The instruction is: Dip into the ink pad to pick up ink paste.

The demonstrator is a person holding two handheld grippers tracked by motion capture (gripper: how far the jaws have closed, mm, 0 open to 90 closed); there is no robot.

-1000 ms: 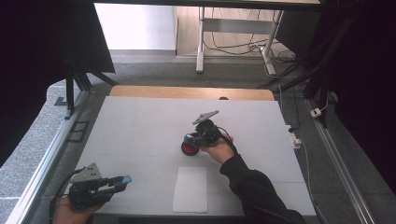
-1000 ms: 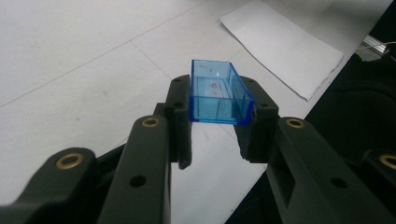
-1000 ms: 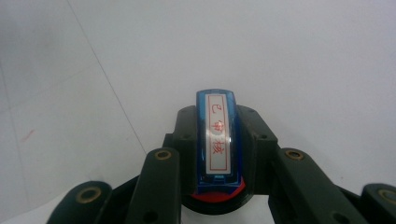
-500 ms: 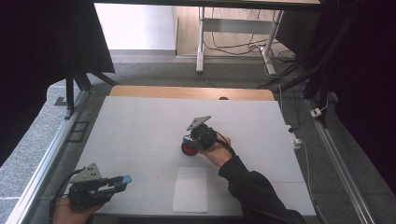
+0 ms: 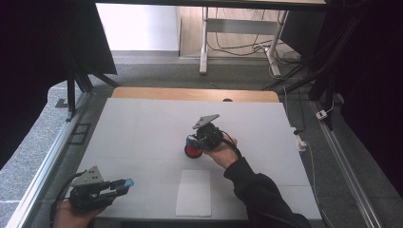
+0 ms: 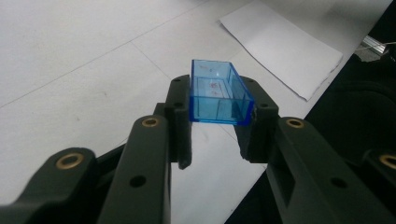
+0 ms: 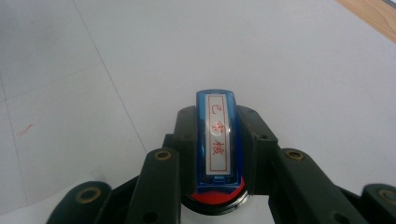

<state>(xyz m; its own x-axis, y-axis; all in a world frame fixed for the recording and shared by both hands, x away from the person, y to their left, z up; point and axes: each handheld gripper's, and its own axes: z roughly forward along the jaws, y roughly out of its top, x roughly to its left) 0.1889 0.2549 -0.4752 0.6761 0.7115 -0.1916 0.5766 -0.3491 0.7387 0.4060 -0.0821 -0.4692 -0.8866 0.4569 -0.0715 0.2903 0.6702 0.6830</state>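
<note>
My left gripper (image 5: 124, 183) rests at the table's near left corner, shut on a clear blue rectangular cap (image 6: 217, 92) held by its two long sides with the open side up. Near the table's middle my right gripper (image 5: 194, 142) points down and is shut on a blue stamp (image 7: 218, 140) that bears a white label with red characters. The stamp's lower end meets a round red ink pad (image 7: 212, 201) with a black rim. From above, the pad (image 5: 191, 152) lies on the table just left of the right hand.
A white sheet of paper (image 5: 194, 192) lies near the front edge, between the two hands; it also appears in the left gripper view (image 6: 285, 46). The white tabletop (image 5: 142, 123) ends in a wooden strip at the far side. Metal rails run along both sides.
The right gripper has shifted only slightly over the red pad, with the stamp still in it. The left hand has kept still with the cap.
</note>
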